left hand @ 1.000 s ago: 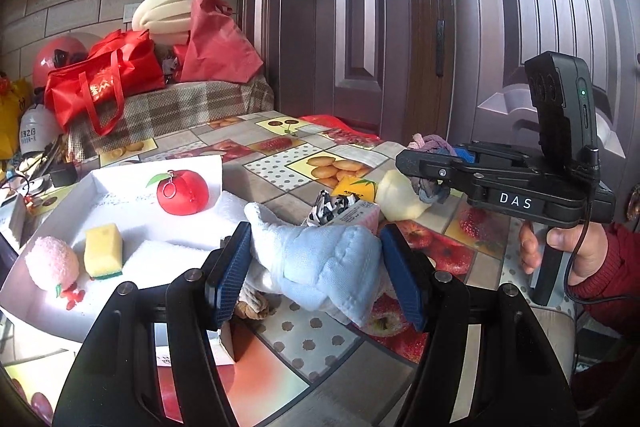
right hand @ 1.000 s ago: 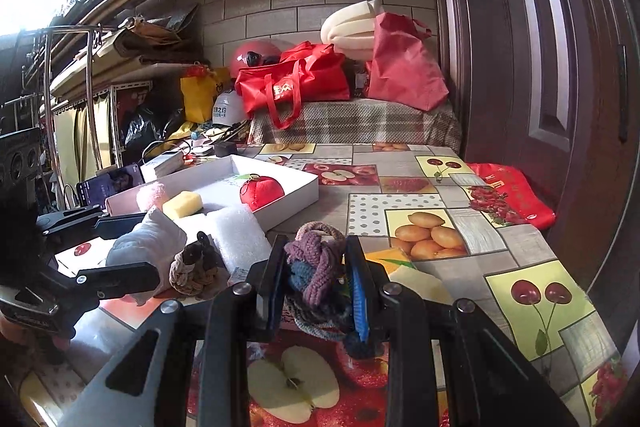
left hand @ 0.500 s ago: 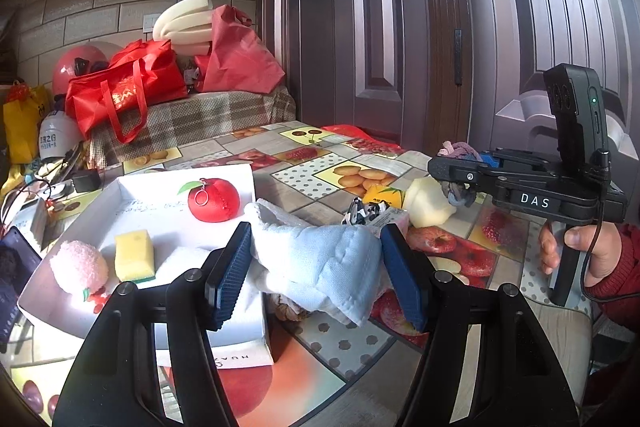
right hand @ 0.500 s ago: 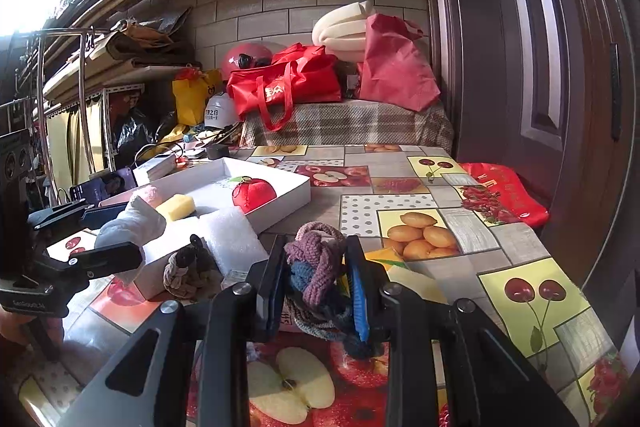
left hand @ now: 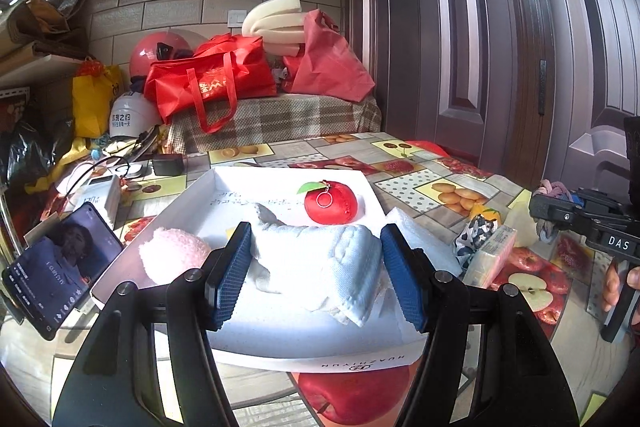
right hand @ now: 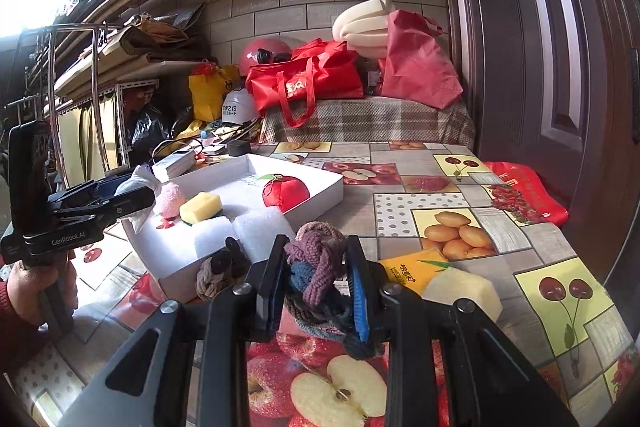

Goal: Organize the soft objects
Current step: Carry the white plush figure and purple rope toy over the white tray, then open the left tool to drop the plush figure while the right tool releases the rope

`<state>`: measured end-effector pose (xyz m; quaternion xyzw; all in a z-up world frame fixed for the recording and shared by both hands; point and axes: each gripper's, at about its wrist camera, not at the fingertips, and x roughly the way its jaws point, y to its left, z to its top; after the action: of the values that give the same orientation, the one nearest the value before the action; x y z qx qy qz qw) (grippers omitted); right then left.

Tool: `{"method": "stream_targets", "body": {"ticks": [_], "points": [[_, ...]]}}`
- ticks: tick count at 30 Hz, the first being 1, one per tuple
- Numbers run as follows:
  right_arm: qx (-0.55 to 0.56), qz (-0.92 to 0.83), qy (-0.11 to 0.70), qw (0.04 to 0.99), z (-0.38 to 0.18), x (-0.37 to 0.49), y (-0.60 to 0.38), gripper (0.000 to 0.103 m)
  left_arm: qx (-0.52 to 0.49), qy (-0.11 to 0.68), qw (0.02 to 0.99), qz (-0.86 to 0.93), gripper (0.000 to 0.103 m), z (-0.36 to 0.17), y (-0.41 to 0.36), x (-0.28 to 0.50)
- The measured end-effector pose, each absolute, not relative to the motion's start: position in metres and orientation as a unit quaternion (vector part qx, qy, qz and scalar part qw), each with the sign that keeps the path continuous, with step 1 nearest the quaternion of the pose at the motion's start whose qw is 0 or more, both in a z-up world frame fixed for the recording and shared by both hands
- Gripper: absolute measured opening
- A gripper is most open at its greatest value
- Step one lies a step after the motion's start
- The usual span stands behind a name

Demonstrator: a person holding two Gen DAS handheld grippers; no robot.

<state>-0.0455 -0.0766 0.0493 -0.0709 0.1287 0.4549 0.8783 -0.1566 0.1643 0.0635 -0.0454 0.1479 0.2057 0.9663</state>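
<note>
Black left gripper [left hand: 316, 277] with blue ribbed pads [left hand: 228, 277] (red sleeve [right hand: 16, 323]).

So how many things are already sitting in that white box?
5: red apple, yellow sponge, pink pompom, two white foam pieces at its near end. More may be hidden.

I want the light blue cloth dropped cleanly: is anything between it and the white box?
Nothing visible blocks it. The left gripper holds the light blue cloth above the white box; the pink fluffy ball and red plush apple lie inside.
</note>
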Motion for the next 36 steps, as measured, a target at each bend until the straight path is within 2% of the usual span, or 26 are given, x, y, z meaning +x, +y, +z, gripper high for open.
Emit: {"method": "stream_targets", "body": {"ticks": [10,29,36], "points": [[-0.074,0.48,0.143,0.862,0.046,-0.055,-0.045,0.027,-0.042,0.148,0.962,0.223,0.065,0.062,0.172,-0.156],[-0.1,0.518,0.12,0.841,0.043,-0.078,0.029,0.028,-0.052,0.14,0.952,0.268,0.065,0.062,0.211,-0.148],[-0.09,0.52,0.136,0.838,0.044,-0.07,0.061,0.028,-0.093,0.129,0.945,0.286,0.065,0.062,0.241,-0.147]]}}
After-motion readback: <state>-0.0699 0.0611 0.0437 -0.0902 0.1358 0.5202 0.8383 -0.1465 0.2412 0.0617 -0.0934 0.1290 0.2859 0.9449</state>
